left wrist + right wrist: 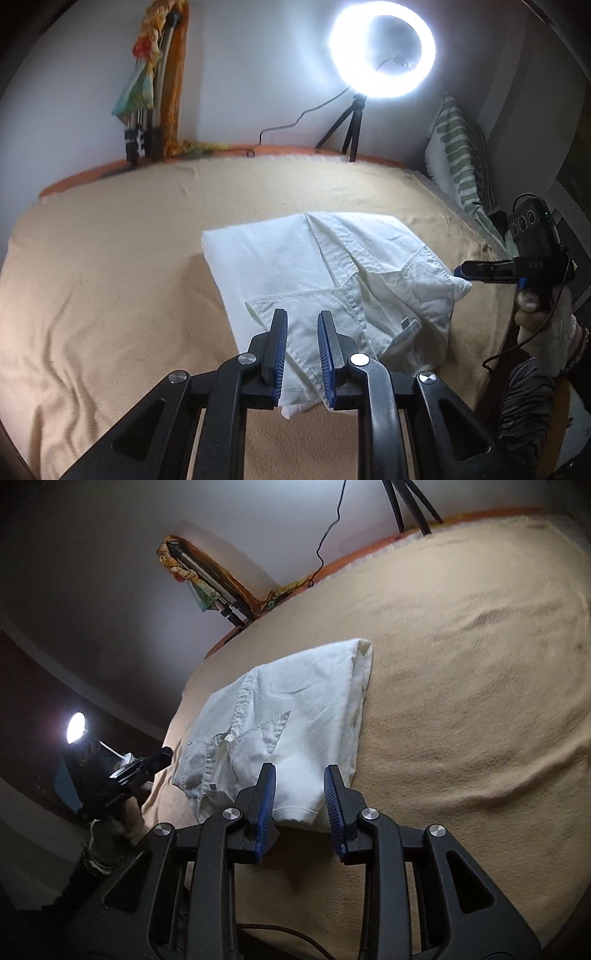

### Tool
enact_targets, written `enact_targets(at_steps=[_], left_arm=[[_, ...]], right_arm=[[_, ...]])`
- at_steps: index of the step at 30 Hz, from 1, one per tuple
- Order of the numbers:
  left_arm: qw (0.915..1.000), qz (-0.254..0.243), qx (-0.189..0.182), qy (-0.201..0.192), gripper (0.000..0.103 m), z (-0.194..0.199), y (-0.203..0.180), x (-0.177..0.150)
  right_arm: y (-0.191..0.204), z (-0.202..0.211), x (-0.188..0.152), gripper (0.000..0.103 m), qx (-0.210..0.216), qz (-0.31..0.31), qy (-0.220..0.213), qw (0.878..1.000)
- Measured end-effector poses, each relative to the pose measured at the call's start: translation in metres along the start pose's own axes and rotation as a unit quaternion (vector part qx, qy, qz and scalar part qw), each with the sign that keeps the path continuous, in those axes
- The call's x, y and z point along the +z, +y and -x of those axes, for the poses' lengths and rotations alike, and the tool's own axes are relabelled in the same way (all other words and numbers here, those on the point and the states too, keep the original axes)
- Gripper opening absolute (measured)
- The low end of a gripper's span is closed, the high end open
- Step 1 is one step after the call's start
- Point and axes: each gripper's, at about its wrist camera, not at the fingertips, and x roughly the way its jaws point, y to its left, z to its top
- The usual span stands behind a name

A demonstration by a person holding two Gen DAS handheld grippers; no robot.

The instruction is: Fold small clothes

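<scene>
A small white shirt point(295, 258) lies folded on the beige blanket point(110, 258), collar and pocket facing up. My left gripper point(303, 317) stands open over its near edge. A corner of the cloth lies loose between the blue pads point(280, 343), which do not press on it. In the right wrist view the same shirt point(295, 701) stretches away from my right gripper point(300, 771). That gripper is open too, with a rolled hem of the shirt in the gap between its fingers. The right gripper point(461, 271) also shows at the shirt's right corner. The left gripper point(162, 757) appears at the shirt's far side.
A lit ring light point(382, 55) on a small tripod stands at the bed's far edge, its cable trailing left. A folded stand draped with colourful cloth point(147, 92) leans on the wall. A striped pillow point(458, 155) rests at the right. Wide bare blanket point(480, 664) surrounds the shirt.
</scene>
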Motion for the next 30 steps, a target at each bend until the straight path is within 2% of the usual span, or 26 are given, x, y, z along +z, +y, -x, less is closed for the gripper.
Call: enact_targets(at_steps=[1, 3, 6, 8, 13, 16, 19, 22, 25, 27, 30], left_arm=[[1.0, 0.002, -0.003, 0.008, 0.015, -0.005, 0.001, -0.001], [0.9995, 0.005, -0.009, 0.028, 0.015, -0.015, 0.003, -0.005], [0.998, -0.002, -0.003, 0.063, 0.016, -0.029, 0.004, -0.02], [0.9978, 0.001, -0.004, 0.066, 0.016, -0.033, 0.006, -0.03], [0.998, 0.014, -0.013, 0.06, 0.015, -0.019, 0.009, -0.029], [0.9991, 0.011, -0.024, 0.034, 0.016, -0.001, 0.006, -0.016], [0.9997, 0.006, -0.024, 0.004, 0.022, 0.007, 0.004, 0.007], [0.9996, 0.021, -0.015, -0.013, 0.024, -0.001, 0.01, 0.03], [0.9991, 0.036, -0.009, -0.021, 0.024, -0.02, 0.017, 0.047], [0.9991, 0.036, -0.003, -0.022, 0.024, -0.032, 0.018, 0.052], [0.9996, 0.023, 0.001, -0.014, 0.024, -0.05, 0.017, 0.058]], right_arm=[[0.0, -0.007, -0.001, 0.029, -0.008, 0.004, 0.01, 1.0], [0.009, -0.015, -0.006, 0.008, -0.037, 0.045, 0.021, 0.998], [0.021, -0.026, -0.014, 0.005, -0.102, 0.118, 0.035, 0.987], [0.016, -0.036, -0.02, 0.005, -0.165, 0.15, 0.049, 0.974], [0.013, -0.014, -0.012, 0.003, -0.148, 0.136, 0.029, 0.979], [0.026, 0.013, 0.002, 0.003, -0.136, 0.14, -0.011, 0.981], [0.044, 0.022, 0.021, 0.004, -0.116, 0.15, -0.041, 0.981], [0.06, 0.004, 0.046, 0.008, -0.106, 0.153, -0.045, 0.981], [0.067, -0.032, 0.069, 0.009, -0.101, 0.153, -0.027, 0.983], [0.064, -0.046, 0.078, 0.009, -0.114, 0.15, -0.02, 0.982], [0.061, -0.063, 0.085, 0.009, -0.089, 0.143, -0.009, 0.986]])
